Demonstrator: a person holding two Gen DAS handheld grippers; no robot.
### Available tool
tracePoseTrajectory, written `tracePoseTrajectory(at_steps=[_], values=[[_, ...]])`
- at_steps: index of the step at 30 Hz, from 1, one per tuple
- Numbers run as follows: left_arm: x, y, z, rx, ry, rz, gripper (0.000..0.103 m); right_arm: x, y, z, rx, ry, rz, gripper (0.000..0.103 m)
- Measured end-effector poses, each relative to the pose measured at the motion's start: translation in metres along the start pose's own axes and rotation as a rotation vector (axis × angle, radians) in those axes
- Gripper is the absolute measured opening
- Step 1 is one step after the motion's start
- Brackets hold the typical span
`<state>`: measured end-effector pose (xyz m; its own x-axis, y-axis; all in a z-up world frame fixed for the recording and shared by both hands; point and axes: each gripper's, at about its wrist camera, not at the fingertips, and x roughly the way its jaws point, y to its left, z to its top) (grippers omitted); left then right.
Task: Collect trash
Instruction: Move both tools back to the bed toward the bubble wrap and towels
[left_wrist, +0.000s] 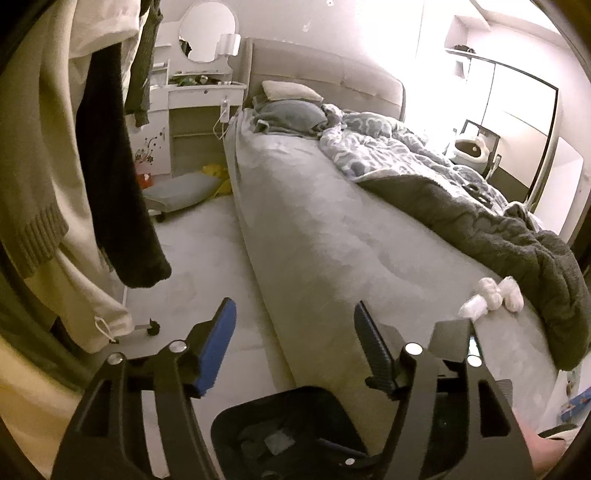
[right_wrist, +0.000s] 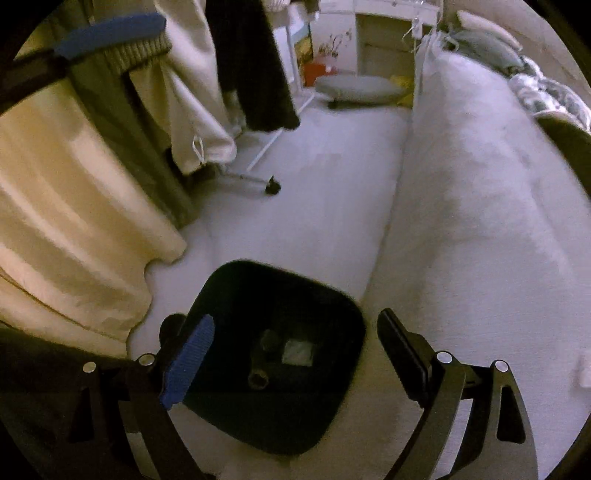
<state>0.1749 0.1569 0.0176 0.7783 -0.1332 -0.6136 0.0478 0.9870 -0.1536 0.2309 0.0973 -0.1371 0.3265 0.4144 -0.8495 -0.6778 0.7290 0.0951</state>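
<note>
A black trash bin (right_wrist: 317, 295) stands on the pale floor beside the bed; a white scrap (right_wrist: 297, 352) and dark bits lie inside. It also shows at the bottom of the left wrist view (left_wrist: 258, 406). Several crumpled white tissues (left_wrist: 489, 297) lie on the bed's near corner, right of my left gripper (left_wrist: 293, 317), which is open and empty above the bin. My right gripper (right_wrist: 295, 328) is open and empty, directly over the bin's mouth. The left gripper's blue finger (right_wrist: 110, 31) shows at the top left of the right wrist view.
The grey bed (left_wrist: 332, 229) with a dark blanket (left_wrist: 517, 240) fills the right. Hanging clothes (left_wrist: 74, 147) on a wheeled rack (right_wrist: 258, 184) crowd the left. A cushion (left_wrist: 181, 190) and white vanity desk (left_wrist: 199, 96) stand at the far end of the floor strip.
</note>
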Motion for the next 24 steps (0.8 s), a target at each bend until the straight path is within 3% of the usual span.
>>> tracePoseTrajectory(at_steps=[11, 24], values=[[0.012, -0.047, 0.013, 0.030, -0.019, -0.044, 0.078, -0.053, -0.044, -0.014, 0.018, -0.132, -0.072, 0.091], [0.035, -0.112, 0.022, 0.063, -0.026, -0.100, 0.094, -0.114, -0.110, -0.041, 0.099, -0.246, -0.159, 0.093]])
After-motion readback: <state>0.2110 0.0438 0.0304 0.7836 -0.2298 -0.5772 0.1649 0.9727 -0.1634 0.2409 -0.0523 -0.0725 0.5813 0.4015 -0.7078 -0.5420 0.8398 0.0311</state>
